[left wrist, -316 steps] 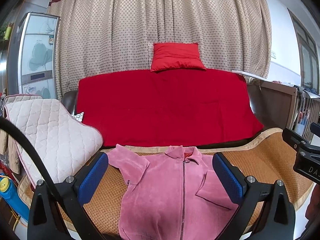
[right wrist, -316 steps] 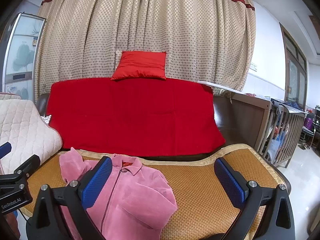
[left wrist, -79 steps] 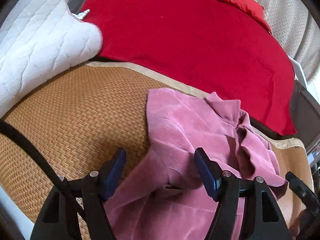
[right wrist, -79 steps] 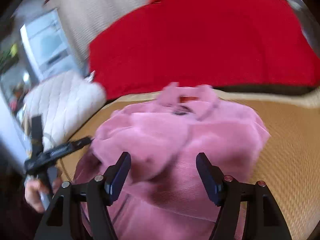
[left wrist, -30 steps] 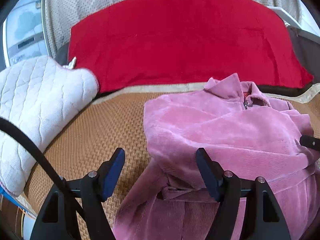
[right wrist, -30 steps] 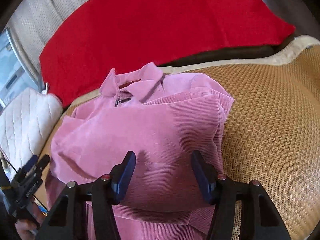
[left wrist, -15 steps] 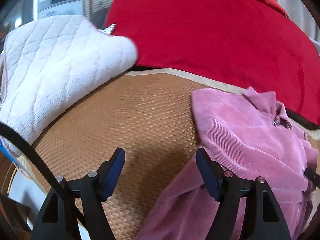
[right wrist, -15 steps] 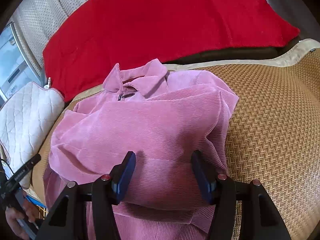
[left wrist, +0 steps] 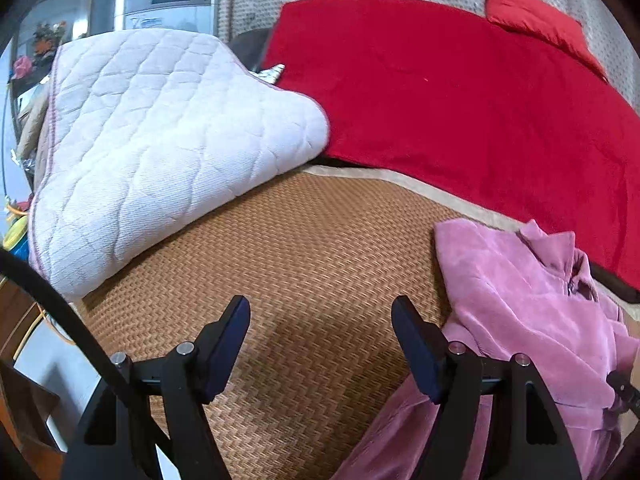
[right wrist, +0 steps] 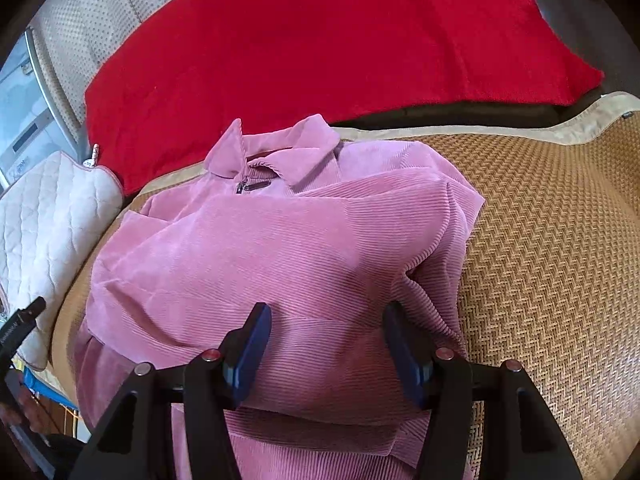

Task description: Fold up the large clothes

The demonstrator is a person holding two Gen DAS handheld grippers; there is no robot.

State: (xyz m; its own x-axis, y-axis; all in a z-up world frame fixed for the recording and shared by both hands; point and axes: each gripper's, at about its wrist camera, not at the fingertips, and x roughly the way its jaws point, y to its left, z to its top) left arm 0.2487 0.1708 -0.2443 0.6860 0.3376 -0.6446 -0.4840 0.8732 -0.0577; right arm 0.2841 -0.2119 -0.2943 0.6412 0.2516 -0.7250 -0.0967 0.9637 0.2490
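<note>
A pink corduroy jacket (right wrist: 288,248) lies on the woven rattan mat (right wrist: 552,264), collar toward the red sofa back, both sleeves folded across its front. My right gripper (right wrist: 326,320) is open and hovers just above the jacket's lower middle, holding nothing. In the left wrist view the jacket (left wrist: 532,312) lies at the right. My left gripper (left wrist: 320,320) is open and empty over bare mat (left wrist: 304,256), to the left of the jacket.
A white quilted cushion (left wrist: 152,140) lies at the mat's left end. A red blanket (left wrist: 460,92) covers the sofa back, with a red pillow (left wrist: 536,16) on top. Curtains and a cabinet stand behind. The mat's front edge drops off at lower left.
My left gripper has swung left, off the jacket and over bare mat. My right gripper has stayed over the jacket, moving slightly closer. The jacket has not moved.
</note>
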